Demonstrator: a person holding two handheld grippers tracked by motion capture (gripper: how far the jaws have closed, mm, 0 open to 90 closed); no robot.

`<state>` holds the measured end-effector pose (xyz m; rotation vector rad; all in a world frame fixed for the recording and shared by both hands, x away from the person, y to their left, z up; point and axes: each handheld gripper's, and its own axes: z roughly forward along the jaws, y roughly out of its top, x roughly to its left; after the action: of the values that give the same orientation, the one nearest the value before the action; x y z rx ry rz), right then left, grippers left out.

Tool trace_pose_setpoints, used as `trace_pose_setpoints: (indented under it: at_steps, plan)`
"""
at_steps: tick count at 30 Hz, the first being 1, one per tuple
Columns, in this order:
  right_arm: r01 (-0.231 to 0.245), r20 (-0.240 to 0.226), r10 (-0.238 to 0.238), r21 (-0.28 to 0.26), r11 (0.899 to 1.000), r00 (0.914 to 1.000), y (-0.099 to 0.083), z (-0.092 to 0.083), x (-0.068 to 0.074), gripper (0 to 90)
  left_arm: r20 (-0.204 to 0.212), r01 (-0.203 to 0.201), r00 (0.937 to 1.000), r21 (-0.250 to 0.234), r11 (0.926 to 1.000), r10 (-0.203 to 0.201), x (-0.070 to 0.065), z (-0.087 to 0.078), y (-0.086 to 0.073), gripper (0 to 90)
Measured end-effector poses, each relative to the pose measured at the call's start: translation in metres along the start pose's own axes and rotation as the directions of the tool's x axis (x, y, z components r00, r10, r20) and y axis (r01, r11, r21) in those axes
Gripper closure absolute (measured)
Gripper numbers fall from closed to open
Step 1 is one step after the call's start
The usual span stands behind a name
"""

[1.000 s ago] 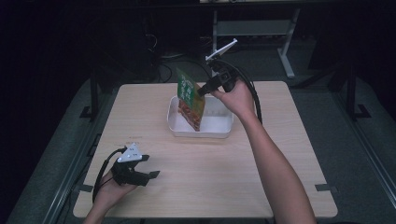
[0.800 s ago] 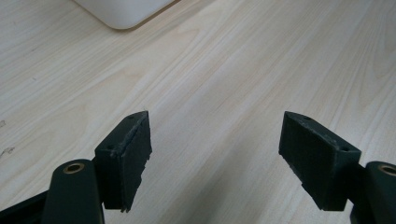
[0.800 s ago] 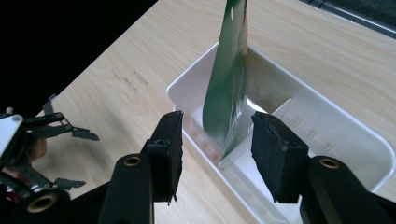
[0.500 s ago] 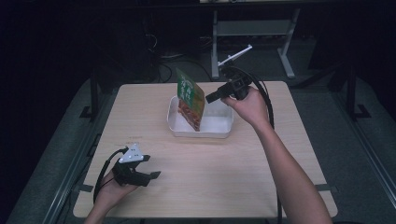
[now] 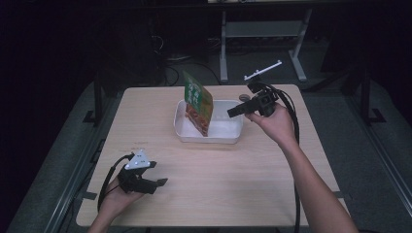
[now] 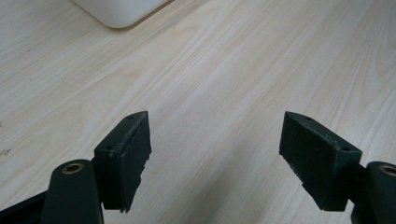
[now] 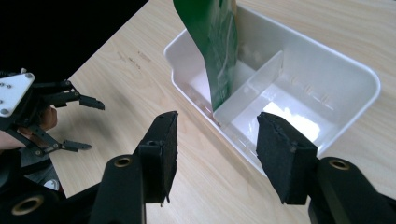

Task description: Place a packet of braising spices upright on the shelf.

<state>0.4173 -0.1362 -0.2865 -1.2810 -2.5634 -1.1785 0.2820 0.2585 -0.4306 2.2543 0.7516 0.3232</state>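
Note:
A green and orange snack packet stands tilted in the left compartment of a white divided tray at the table's middle. My right gripper hovers just right of the packet over the tray, apart from it. Its jaws have just been opening and nothing is between them. In the right gripper view the gripper stands open above the tray's near wall, with the packet beyond. My left gripper rests open at the front left of the table, and in its own view bare wood lies between its jaws.
A clear divider splits the tray, and the right compartment holds nothing. The tray's corner shows at the top of the left gripper view. A metal stand and cables lie on the dark floor behind the table.
My right gripper has drawn back to the right and a little down from the packet's top, and its jaws have widened. The packet stays standing in the tray. The left gripper has kept still.

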Motion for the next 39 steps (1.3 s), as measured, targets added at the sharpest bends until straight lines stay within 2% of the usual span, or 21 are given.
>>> trace_pose_setpoints:
  at_steps: [21, 31, 39]
  plan:
    - [-0.04, -0.017, 0.04, -0.021, 0.999, 0.9991, -0.049, -0.009, -0.021, 44.6, -0.001, 0.002, 1.0, 0.01, 0.9999, -0.002, 0.0, 0.003, 0.0, 24.0]
    - [-0.08, -0.033, 0.078, -0.041, 0.996, 0.9964, -0.073, -0.009, -0.033, 44.1, 0.0, 0.002, 1.0, 0.014, 0.9999, -0.002, 0.0, 0.004, 0.0, 23.9]
    - [-0.11, -0.035, 0.109, -0.032, 0.993, 0.9935, -0.095, -0.005, -0.044, 43.8, 0.002, 0.001, 1.0, 0.019, 0.9998, -0.001, 0.0, 0.006, 0.0, 23.8]
